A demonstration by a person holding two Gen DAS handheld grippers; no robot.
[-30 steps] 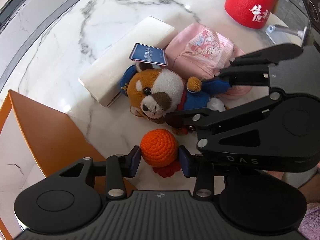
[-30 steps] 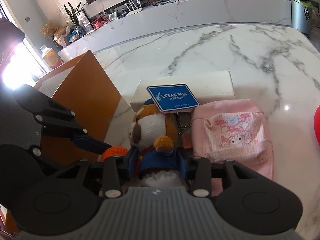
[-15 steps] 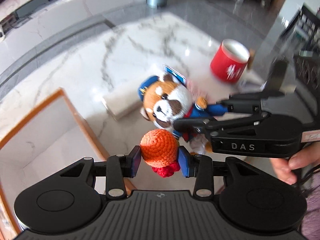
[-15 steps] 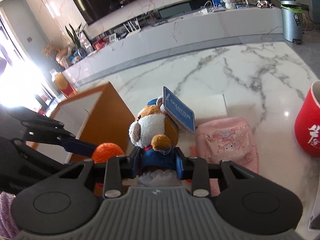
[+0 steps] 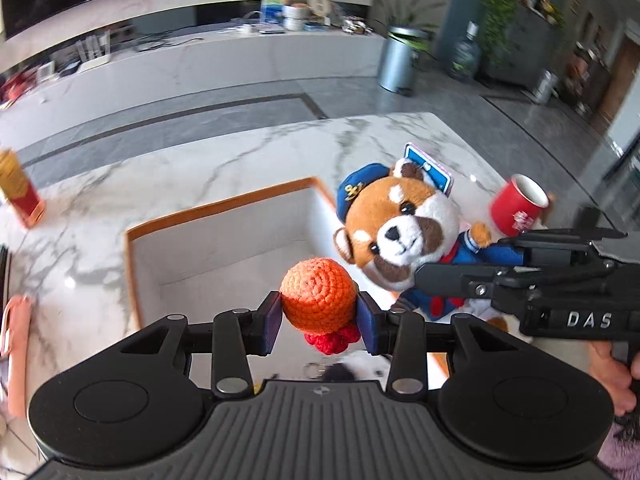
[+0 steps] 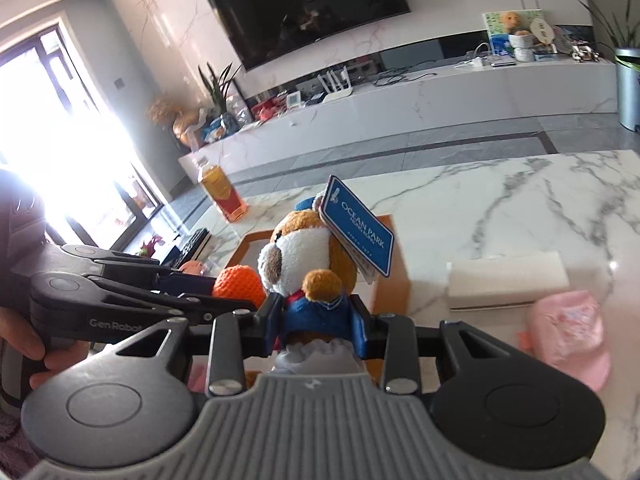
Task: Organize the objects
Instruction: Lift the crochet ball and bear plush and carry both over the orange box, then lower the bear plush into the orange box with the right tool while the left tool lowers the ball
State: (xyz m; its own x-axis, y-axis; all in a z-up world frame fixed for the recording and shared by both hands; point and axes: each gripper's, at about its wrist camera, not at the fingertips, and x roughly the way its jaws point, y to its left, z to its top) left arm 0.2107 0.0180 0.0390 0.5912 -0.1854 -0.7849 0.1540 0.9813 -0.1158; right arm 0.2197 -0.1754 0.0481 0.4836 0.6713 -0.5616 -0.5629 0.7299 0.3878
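Currently on my hands, two items, both lifted off the table.

Item 1: crocheted orange ball point(image 5: 318, 294), clenched between the left gripper point(image 5: 319, 317) pads, red tuft hanging beneath. It hangs over the orange-rimmed box point(image 5: 224, 204), near the box's 5 o'clock corner in the left wrist view.

Item 2: red panda plush point(image 6: 310, 268) in a blue sailor suit, with a blue Ocean Park tag point(image 6: 356, 226) standing off its head at 1 o'clock. The right gripper point(image 6: 316, 326) grasps it at the torso; head free above the pads. It sits at 3 o'clock of the ball, above the box's rim.

Handling note: I judge the drop comes next. I would carry each item inward over the white box floor, lower it, then release one at a time, keeping the grippers from crossing.

Surroundings: marble table point(image 5: 224, 156); red mug point(image 5: 518, 210) at 3 o'clock; white box point(image 6: 508, 284) and pink cloth pouch point(image 6: 568, 336) at the right wrist view's 3 to 4 o'clock; amber bottle point(image 6: 222, 194) at 10 o'clock.
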